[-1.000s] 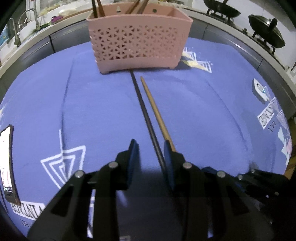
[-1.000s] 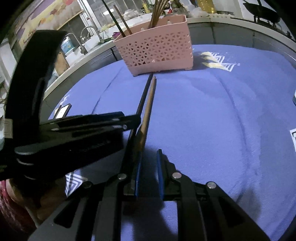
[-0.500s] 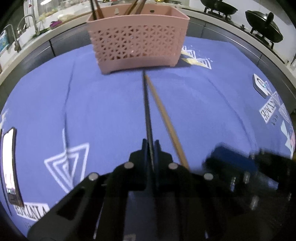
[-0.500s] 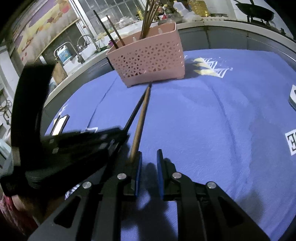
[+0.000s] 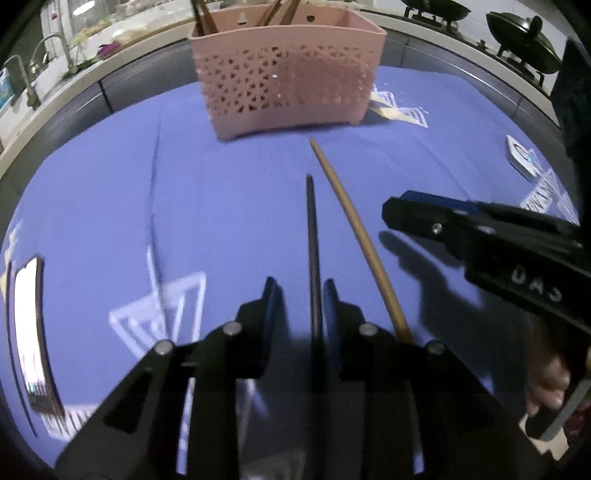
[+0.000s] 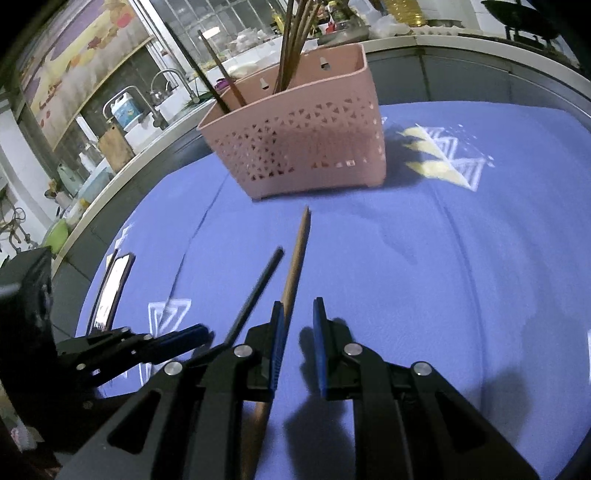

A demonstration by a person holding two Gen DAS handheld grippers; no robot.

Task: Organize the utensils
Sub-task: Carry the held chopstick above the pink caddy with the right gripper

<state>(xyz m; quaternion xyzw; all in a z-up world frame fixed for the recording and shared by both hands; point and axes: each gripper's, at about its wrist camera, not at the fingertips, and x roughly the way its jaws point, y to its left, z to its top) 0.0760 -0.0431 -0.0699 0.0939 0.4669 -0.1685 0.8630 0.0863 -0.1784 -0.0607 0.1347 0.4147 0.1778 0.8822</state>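
A black chopstick (image 5: 312,236) and a wooden chopstick (image 5: 354,229) lie on the blue cloth, pointing at the pink perforated basket (image 5: 288,70). My left gripper (image 5: 300,295) is open, and the black chopstick runs between its fingers, close to the right one. In the right wrist view the black chopstick (image 6: 258,291) lies left of the wooden chopstick (image 6: 295,262). My right gripper (image 6: 298,314) is open and empty, with the wooden chopstick beside its left finger. The basket (image 6: 295,147) holds several chopsticks upright.
A phone (image 5: 31,328) lies on the cloth at the left. A small white object (image 5: 521,158) sits at the right edge. A sink and tap (image 6: 162,96) are behind the basket, and dark pans (image 5: 524,33) stand at the back right.
My left gripper had closed around the black chopstick and has now opened; both chopsticks sit farther back from the basket. My right gripper drew back and to the right of the wooden chopstick.
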